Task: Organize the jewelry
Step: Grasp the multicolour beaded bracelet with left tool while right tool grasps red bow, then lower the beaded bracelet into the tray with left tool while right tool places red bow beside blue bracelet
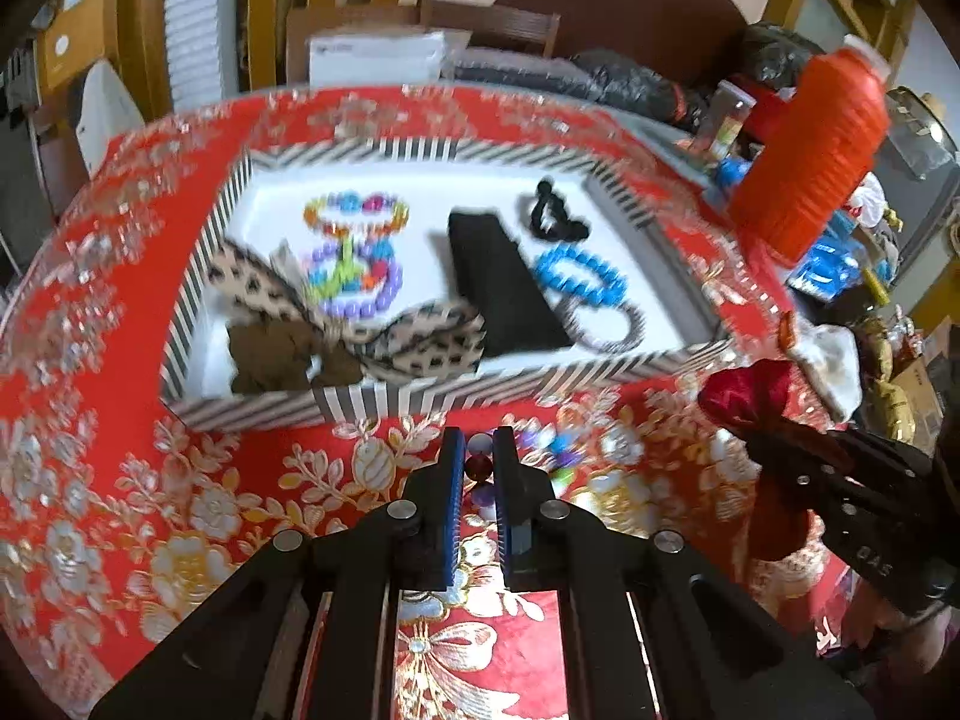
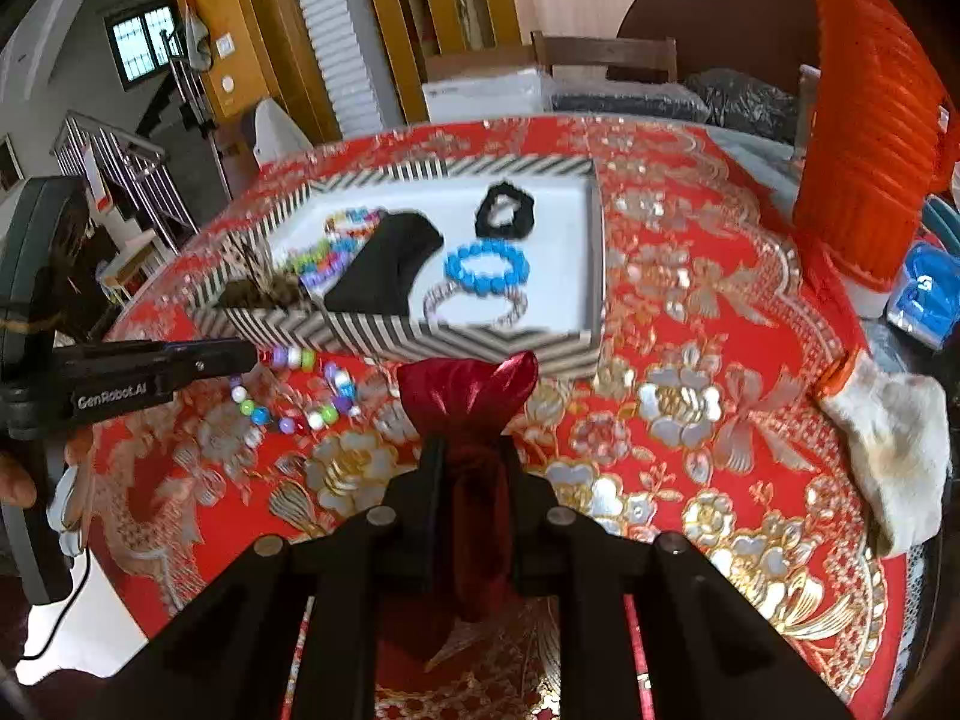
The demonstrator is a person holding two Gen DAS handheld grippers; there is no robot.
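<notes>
Your left claw [image 1: 480, 450] sits low over the red floral cloth [image 1: 120, 510] on the bench, pads nearly together, clamped on a bead string [image 2: 288, 402]: from the left wrist cam a dark red bead shows pinched between the blue pads. From the right cam the same claw [image 2: 255, 355] comes in from the left edge w/ multicolour beads trailing off its tip onto the cloth, just in front of the striped tray [image 1: 252, 408].

Inside the tray, L to R from the left cam: leopard-print bow [image 1: 372, 324] and a brown piece at the near left corner, colourful bead bracelets [image 1: 354, 258] behind it, a black pouch [image 1: 504, 288] mid-tray, then a black scrunchie [image 1: 552, 210] at the back, a blue bead bracelet [image 1: 579, 276] and a grey ring bracelet [image 1: 606, 324] toward the near right.

Your right claw [image 2: 474, 450] is closed tight on the neck of a dark red satin pouch [image 2: 468, 390]; the gathered top fans out above the pads, near the tray's front wall. From the left cam that claw [image 1: 762, 426] and pouch show at the right edge.

Further right: an orange ribbed container [image 2: 870, 120] on the bench's far side, and a white cloth [image 2: 894, 438] at the bench edge.
</notes>
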